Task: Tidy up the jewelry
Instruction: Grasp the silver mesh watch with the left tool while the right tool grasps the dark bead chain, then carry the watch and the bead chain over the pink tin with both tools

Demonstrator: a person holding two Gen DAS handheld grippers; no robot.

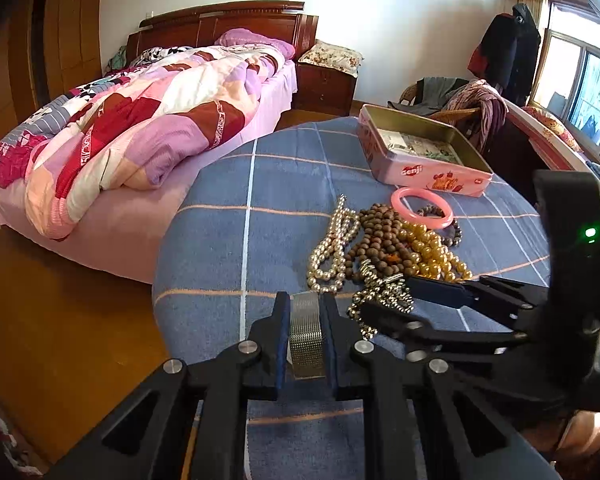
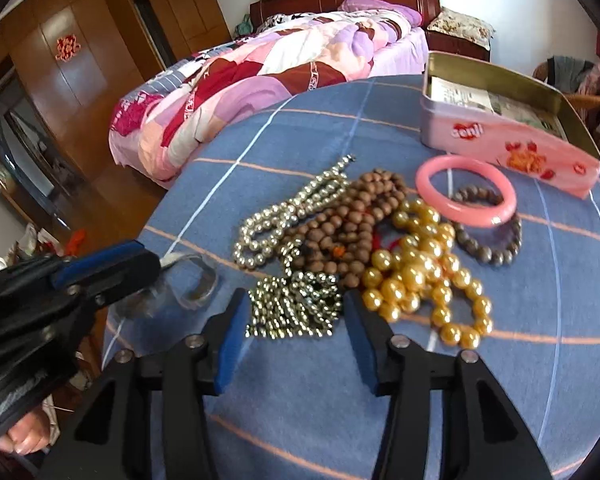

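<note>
I am pinching the silver mesh band (image 1: 307, 334) in the left gripper (image 1: 306, 338) while lowering the spread right gripper (image 2: 294, 332) around the silver chain (image 2: 296, 306), jaws kept level, tin (image 2: 540, 152) at two o'clock.

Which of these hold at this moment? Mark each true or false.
1. The left gripper is shut on a silver mesh band. True.
2. The pink plastic bangle lies inside the pink rectangular tin. False: it lies on the blue checked cloth, beside the tin.
3. The right gripper stands open around a small silver bead chain. True.
4. The tin's lid is on. False: the tin is open.
</note>
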